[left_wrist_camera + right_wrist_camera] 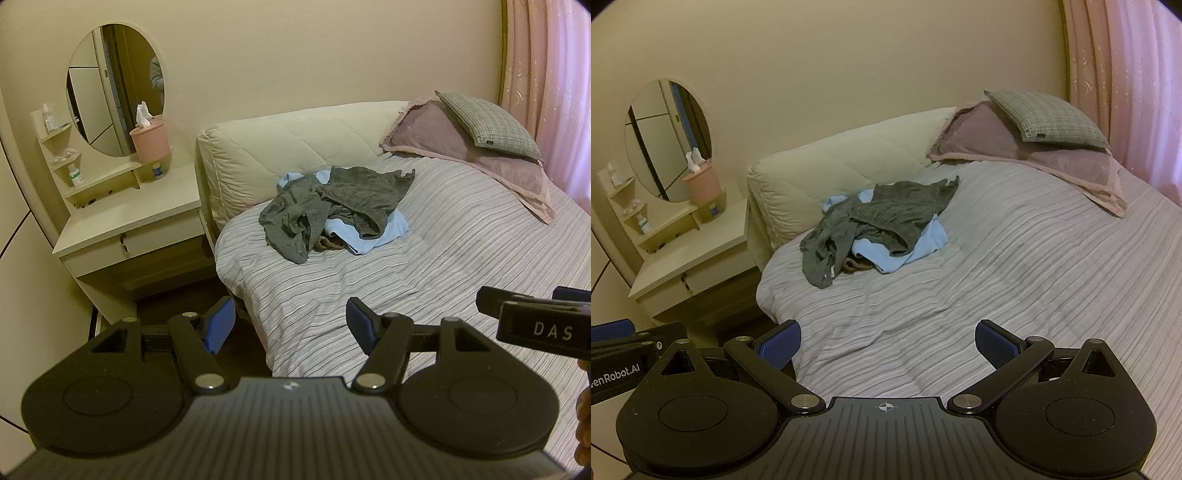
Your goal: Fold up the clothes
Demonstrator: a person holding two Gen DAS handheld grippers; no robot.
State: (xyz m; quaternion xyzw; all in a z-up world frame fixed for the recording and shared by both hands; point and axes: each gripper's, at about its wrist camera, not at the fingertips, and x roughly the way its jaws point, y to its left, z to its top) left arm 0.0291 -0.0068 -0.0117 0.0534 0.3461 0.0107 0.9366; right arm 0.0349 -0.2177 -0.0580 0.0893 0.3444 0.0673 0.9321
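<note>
A crumpled pile of clothes lies on the striped bed near the headboard: a dark grey garment (332, 201) (882, 218) on top of a light blue one (388, 229) (923, 243), with a bit of brown fabric (855, 264) under them. My left gripper (291, 325) hovers open over the bed's near corner, well short of the pile, nothing between its blue pads. My right gripper (888, 349) is open too, above the striped cover, empty. Part of the right gripper's body (535, 321) shows at the right edge of the left wrist view.
The bed (1015, 295) has a cream padded headboard (295, 147) and two pillows (480, 147) at the far right. A cream dressing table (129, 221) with an oval mirror, a pink tissue bucket (149, 138) and small bottles stands left of the bed. Pink curtains (1126, 92) hang at right.
</note>
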